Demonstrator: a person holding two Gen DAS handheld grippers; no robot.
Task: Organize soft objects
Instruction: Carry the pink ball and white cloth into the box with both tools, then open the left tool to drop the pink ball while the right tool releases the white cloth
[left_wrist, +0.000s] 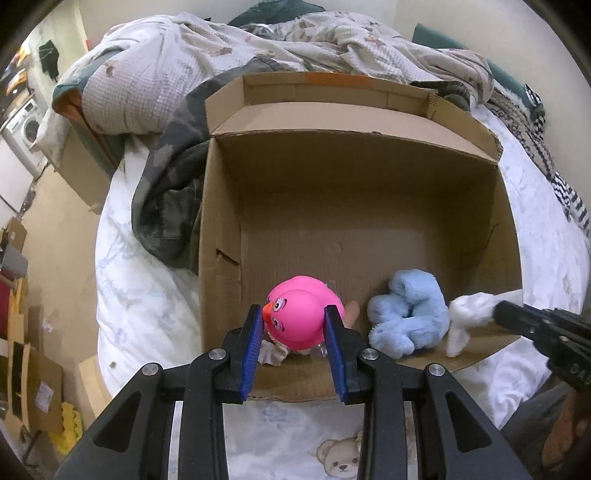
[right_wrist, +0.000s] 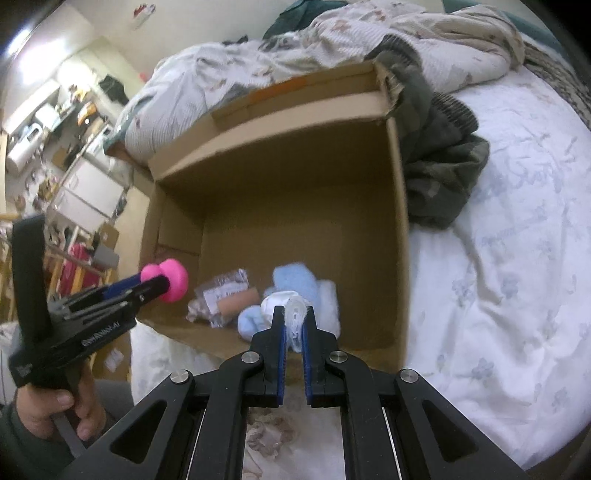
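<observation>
- Your left wrist view shows the cardboard box open on the bed, reaching from centre toward 12 o'clock; only your right wrist view shows the plastic-wrapped packet on the box floor at 9 o'clock of the blue plush.
- The camouflage blanket lies against the box wall at 9 o'clock in the left view, at 2 o'clock in the right.
- The light blue plush, fluffy and curled, lies inside the box by its near wall.
- Your left gripper clamps the smooth pink toy with its orange beak, just over the near wall.
- Your right gripper pinches a white fluffy cloth, jaws narrow, above the blue plush.
</observation>
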